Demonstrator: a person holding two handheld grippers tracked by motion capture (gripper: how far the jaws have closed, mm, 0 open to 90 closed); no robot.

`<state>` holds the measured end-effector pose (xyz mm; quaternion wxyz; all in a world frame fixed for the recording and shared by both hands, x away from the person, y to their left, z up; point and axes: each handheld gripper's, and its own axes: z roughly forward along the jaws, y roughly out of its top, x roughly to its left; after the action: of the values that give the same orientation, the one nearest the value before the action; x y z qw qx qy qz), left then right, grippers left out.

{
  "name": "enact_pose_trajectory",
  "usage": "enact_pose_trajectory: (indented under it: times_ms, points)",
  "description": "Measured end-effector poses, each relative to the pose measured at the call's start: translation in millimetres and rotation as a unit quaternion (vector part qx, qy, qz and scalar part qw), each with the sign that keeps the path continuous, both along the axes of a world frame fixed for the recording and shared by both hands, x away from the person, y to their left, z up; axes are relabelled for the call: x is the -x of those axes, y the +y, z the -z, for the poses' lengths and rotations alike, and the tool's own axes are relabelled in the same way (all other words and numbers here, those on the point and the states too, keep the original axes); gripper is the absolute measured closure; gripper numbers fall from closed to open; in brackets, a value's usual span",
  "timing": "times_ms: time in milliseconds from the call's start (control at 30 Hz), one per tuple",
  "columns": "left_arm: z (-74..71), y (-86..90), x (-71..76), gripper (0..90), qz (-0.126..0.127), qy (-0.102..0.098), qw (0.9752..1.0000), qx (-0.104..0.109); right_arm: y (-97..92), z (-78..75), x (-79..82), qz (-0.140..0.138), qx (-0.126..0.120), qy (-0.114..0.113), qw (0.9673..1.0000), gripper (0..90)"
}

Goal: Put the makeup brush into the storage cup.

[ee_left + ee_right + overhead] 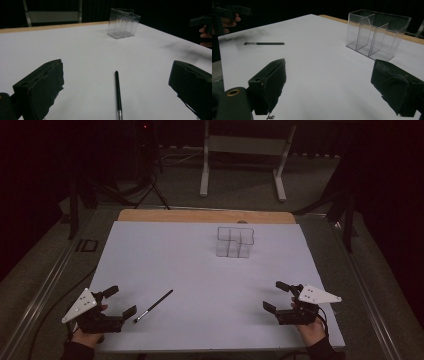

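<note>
I am holding my left gripper (121, 301) low at about seven o'clock on the table with its black jaws spread wide and gripping nothing, and the thin black pen-like stick with a silvery metal tip (153, 306) is lying flat on the sheet just beyond them, its tip pointing back toward me in the left gripper view (117, 95). My right gripper (274, 296) is resting at about four o'clock, jaws likewise wide apart and empty, well away from the stick. What is worrying me is how slim and low the stick is lying: if I am closing the jaws across it at a slant, I judge it could roll or skid away over the smooth sheet, or one pad could press on an end and flip it. If I am pinching it near the tip alone, it may droop or swivel in the grip. The clear plastic compartmented organiser box (235, 241) is standing at about twelve o'clock, well apart from both grippers; it looks light, so I judge that a knock against its rim while I am lowering the stick into it could tip or shove it. The surface is a plain white sheet (200, 270) covering a wooden tabletop whose edge (205, 216) is showing at the far side. The room around is dim, with a grey carpeted floor, a white metal frame stand (243, 150) beyond the table and dark cables trailing at eleven o'clock.
</note>
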<state>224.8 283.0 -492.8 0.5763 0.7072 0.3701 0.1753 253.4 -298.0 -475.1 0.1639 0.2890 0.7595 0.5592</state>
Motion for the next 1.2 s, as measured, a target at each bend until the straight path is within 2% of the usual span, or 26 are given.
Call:
enact_pose_trajectory:
  times_ms: [100, 233, 400, 567, 633, 800, 967, 1000, 1167, 1200]
  points:
    - [-1.8, -0.2, 0.7, 1.1, 0.002, -0.002, 1.0000, -0.004, -0.2, -0.6, 0.7, 0.001, 0.000, -0.001, 1.0000, 12.8]
    - [-11.6, 1.7, 4.0, 1.1, -0.001, -0.013, 0.9999, 0.004, -0.4, -1.3, 1.1, 0.001, -0.001, -0.003, 1.0000, 12.8]
    - [-19.7, 2.2, 3.6, 1.1, 0.003, 0.000, 1.0000, 0.002, 0.6, -2.2, 1.7, -0.003, -0.003, -0.005, 1.0000, 12.8]
    - [-32.8, -3.9, 2.6, 1.1, 0.015, 0.002, 0.9997, -0.021, 0.7, -3.0, 2.1, -0.002, -0.005, -0.006, 1.0000, 12.8]
    - [-39.7, -5.2, 2.0, 1.1, 0.020, 0.010, 0.9994, -0.027, 1.0, -3.1, 2.1, -0.002, -0.004, -0.006, 1.0000, 12.8]
    - [-54.2, -5.3, 0.8, 1.1, 0.017, 0.015, 0.9986, -0.048, 2.0, -3.4, 2.5, -0.004, -0.005, -0.006, 1.0000, 12.8]
    - [-63.8, -7.3, -3.6, 1.1, 0.013, 0.034, 0.9970, -0.069, 2.5, -3.4, 2.6, -0.003, -0.004, -0.004, 1.0000, 12.8]
    - [-66.8, -8.4, -6.7, 1.1, 0.012, 0.048, 0.9961, -0.073, 2.6, -3.1, 2.4, -0.004, -0.003, -0.004, 1.0000, 12.8]
    - [-72.9, -13.5, -11.7, 1.1, 0.007, 0.061, 0.9937, -0.094, 2.7, -3.2, 2.7, -0.005, -0.005, -0.004, 1.0000, 12.8]
    - [-75.7, -16.6, -15.1, 1.1, 0.014, 0.080, 0.9921, -0.096, 2.5, -2.9, 2.4, -0.005, -0.006, -0.003, 1.0000, 12.8]
